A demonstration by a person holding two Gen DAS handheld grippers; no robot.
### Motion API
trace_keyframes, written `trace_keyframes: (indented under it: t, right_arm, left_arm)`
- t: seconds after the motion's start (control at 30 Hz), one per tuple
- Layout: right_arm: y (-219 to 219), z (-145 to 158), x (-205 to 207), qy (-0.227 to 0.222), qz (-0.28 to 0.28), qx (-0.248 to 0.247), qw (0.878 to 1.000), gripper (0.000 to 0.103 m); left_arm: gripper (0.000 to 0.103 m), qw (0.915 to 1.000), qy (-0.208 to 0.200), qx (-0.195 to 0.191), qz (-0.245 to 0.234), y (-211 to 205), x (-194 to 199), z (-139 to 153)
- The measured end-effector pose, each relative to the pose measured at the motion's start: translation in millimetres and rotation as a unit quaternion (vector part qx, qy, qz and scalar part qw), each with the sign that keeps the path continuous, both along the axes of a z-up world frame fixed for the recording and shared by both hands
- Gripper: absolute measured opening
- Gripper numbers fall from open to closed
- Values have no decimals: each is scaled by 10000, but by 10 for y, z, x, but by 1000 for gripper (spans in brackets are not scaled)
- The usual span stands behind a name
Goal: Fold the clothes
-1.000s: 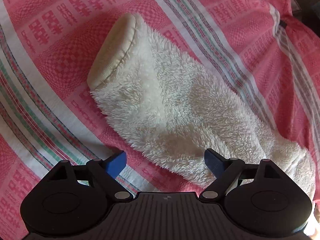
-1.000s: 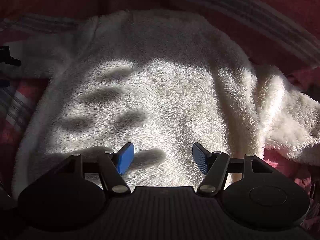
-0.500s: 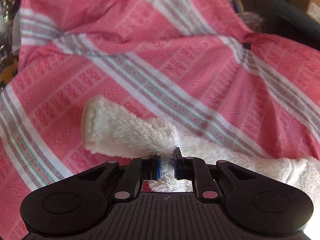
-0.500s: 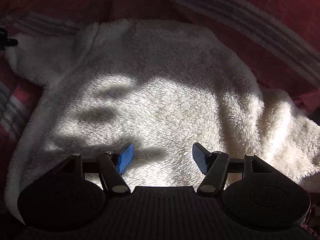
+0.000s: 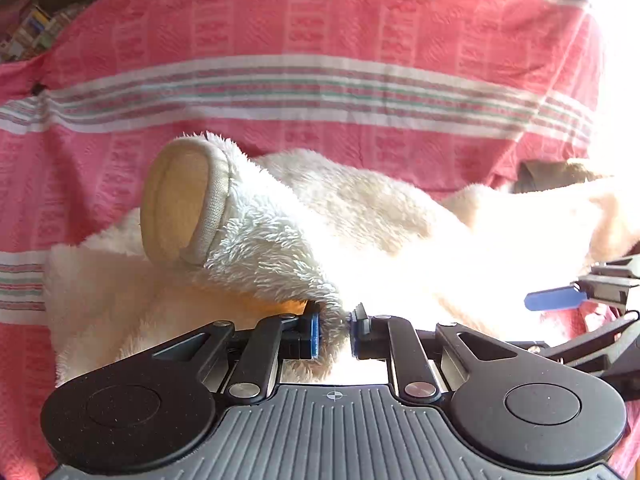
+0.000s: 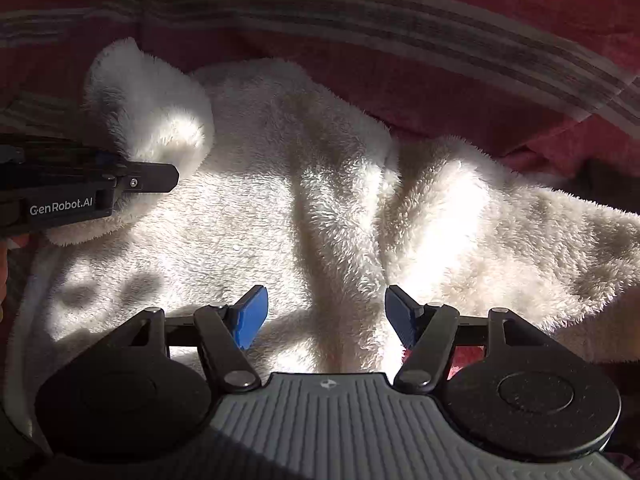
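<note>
While the right gripper (image 6: 324,316) stays wide open, the left gripper's (image 5: 334,334) jaws, still pinching the sleeve (image 5: 256,240), have carried it over the fleece (image 6: 320,200).

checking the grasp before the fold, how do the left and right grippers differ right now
The left gripper is shut on the fleece sleeve, its blue pads pinching the pile; the right gripper stands open, gripping nothing. The left holds the sleeve's cuff end raised over the fleece garment; the right hovers above the garment's body. Both have black frames and blue pads.

text: "GenRobot.AI" | on: left gripper (image 6: 120,178) black side housing | view: right wrist
</note>
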State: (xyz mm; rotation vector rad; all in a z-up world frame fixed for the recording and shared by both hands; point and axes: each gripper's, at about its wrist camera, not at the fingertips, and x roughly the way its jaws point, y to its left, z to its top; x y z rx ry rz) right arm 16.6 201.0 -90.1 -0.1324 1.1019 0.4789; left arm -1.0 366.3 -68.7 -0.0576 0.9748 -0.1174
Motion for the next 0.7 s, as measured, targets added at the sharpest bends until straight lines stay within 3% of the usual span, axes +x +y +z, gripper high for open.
trace_keyframes:
  t: [0.03, 0.1, 0.17, 0.3, 0.47, 0.63, 0.7]
  right_arm:
    - [-40, -7, 9, 12, -5, 41, 10000, 70]
    - [-97, -6, 54, 45, -15, 154, 9999, 70]
    - [-115, 10, 95, 59, 12, 294, 9995, 70]
    - [69, 98, 128, -55, 338, 477, 9983, 74]
    - [402, 153, 128, -130, 821, 530, 9951, 79]
    - [491, 74, 266, -89, 662, 398, 9970, 82]
    - [473, 52, 322, -89, 507, 338, 9981, 83]
  left_arm:
    - [47, 9999, 67, 53, -121, -65, -25, -46]
    - [77, 9992, -26, 247, -307, -143, -164, -41]
    - [90, 9981, -187, 441, -387, -120, -354, 33]
    - [92, 9963, -262, 747, -331, 74, -701, 163]
    - [93, 9899, -113, 1302, 557, 615, -956, 180]
    - [93, 9834, 82, 1524, 986, 991, -1088, 54]
    - [93, 9833, 99, 1577, 903, 995, -1051, -7]
